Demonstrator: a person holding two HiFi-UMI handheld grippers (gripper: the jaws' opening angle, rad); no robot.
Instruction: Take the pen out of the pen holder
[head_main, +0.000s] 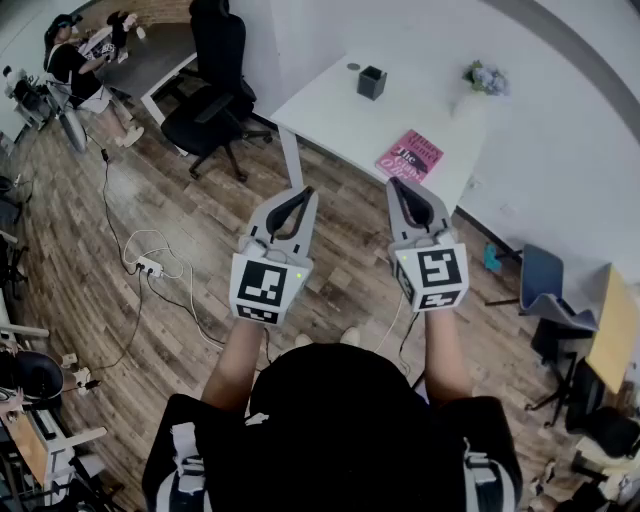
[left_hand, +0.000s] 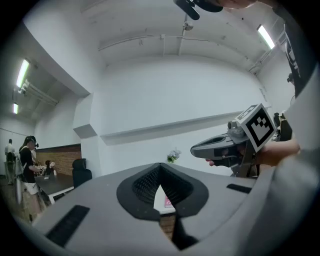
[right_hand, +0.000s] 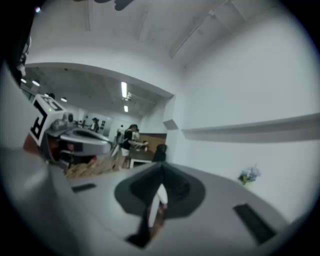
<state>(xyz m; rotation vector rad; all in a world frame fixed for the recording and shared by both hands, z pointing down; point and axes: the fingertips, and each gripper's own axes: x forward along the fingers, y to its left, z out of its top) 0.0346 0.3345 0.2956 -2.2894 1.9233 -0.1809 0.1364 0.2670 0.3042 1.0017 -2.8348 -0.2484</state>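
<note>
A dark square pen holder (head_main: 371, 82) stands on the far part of the white table (head_main: 330, 105); whether a pen sits in it is too small to tell. Both grippers hang level over the wooden floor, well short of the table. My left gripper (head_main: 302, 192) is shut with nothing in it, its tips meeting (left_hand: 160, 167). To its right my right gripper (head_main: 398, 184) is shut and empty too (right_hand: 161, 169). Each gripper view shows the other gripper beside it: the right gripper (left_hand: 225, 147) and the left gripper (right_hand: 75, 137).
A pink book (head_main: 409, 155) lies at the table's near edge and a small bunch of flowers (head_main: 485, 78) stands at its far right. A black office chair (head_main: 215, 95) is left of the table. A power strip with cables (head_main: 150, 266) lies on the floor. A person (head_main: 75, 65) works at far left.
</note>
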